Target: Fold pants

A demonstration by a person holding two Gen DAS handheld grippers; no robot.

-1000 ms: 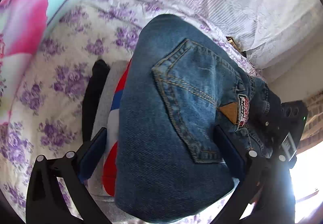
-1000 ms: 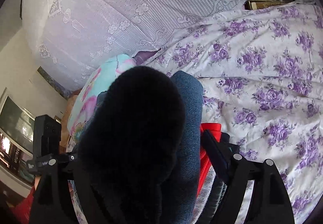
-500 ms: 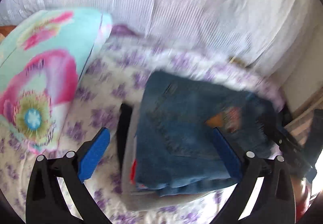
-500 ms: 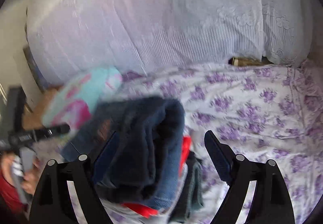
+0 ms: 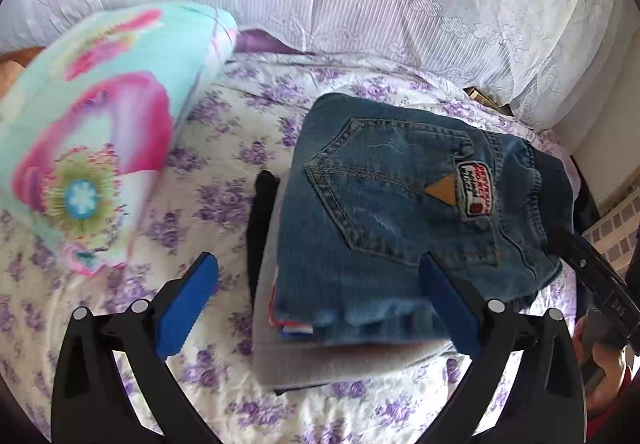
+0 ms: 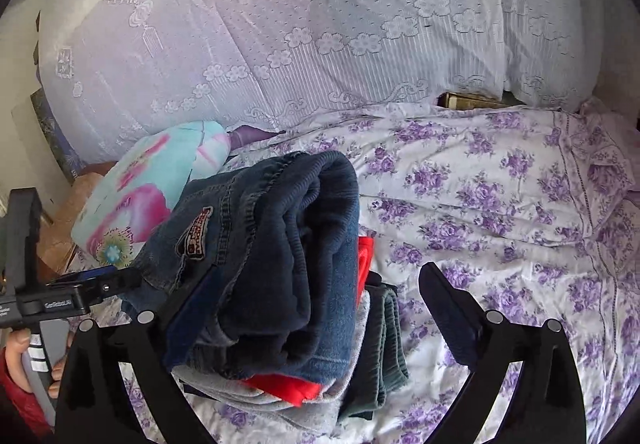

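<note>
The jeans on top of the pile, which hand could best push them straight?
Probably the left gripper: its open fingers face the folded jeans flat on the pile. The right gripper meets only the bulky folded edge.

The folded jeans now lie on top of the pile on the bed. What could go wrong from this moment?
1. The folded jeans sit bulky on an uneven stack of clothes, so they might slide off or unfold.
2. The right gripper is open with one finger beside the jeans; pulling back carelessly could snag the fabric.
3. The left gripper, also open, is close to the stack's edge and could nudge it.
</note>
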